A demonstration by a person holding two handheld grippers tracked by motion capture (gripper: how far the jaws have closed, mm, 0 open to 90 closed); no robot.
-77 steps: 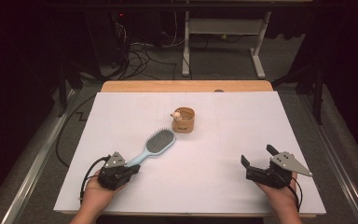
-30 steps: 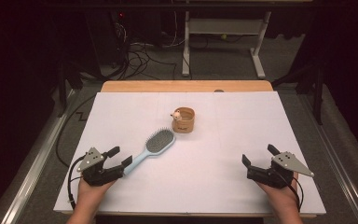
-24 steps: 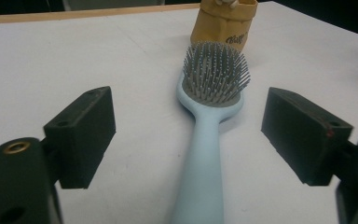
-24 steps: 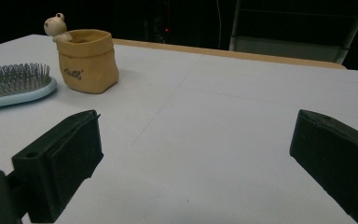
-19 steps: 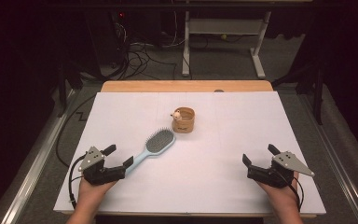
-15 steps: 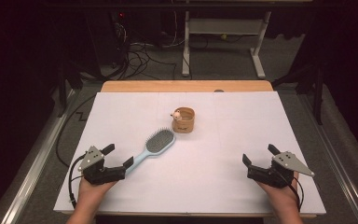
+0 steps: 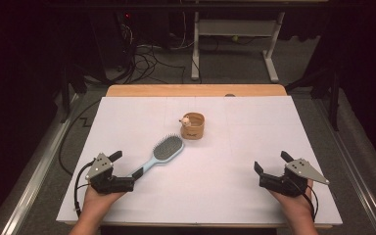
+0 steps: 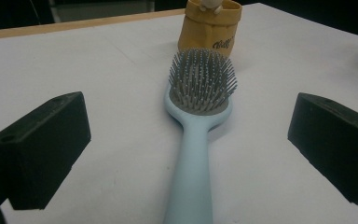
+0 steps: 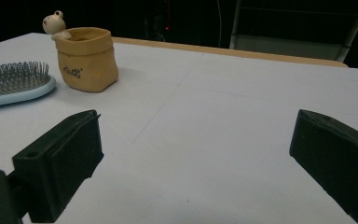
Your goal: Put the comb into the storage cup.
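left jaws wide around the brush handle, nothing gripped

the light blue hairbrush (image 7: 162, 152) lay bristles up on the white table (image 7: 254, 127), its head pointing toward the small tan pot (image 7: 193, 126) with a little figure on its rim, head and pot just apart. the handle ran back toward the near left corner and ended between the jaws of the left gripper (image 7: 122, 169). in the left gripper view the brush (image 8: 193, 140) sat midway between the two black pads (image 8: 42, 149), clear table on each side of it, neither pad touching it; those jaws had just been opening and stood spread wide. the right gripper (image 7: 271, 167) rested low at the near right, well apart from brush and pot, its jaws also spread, with bare table between them.
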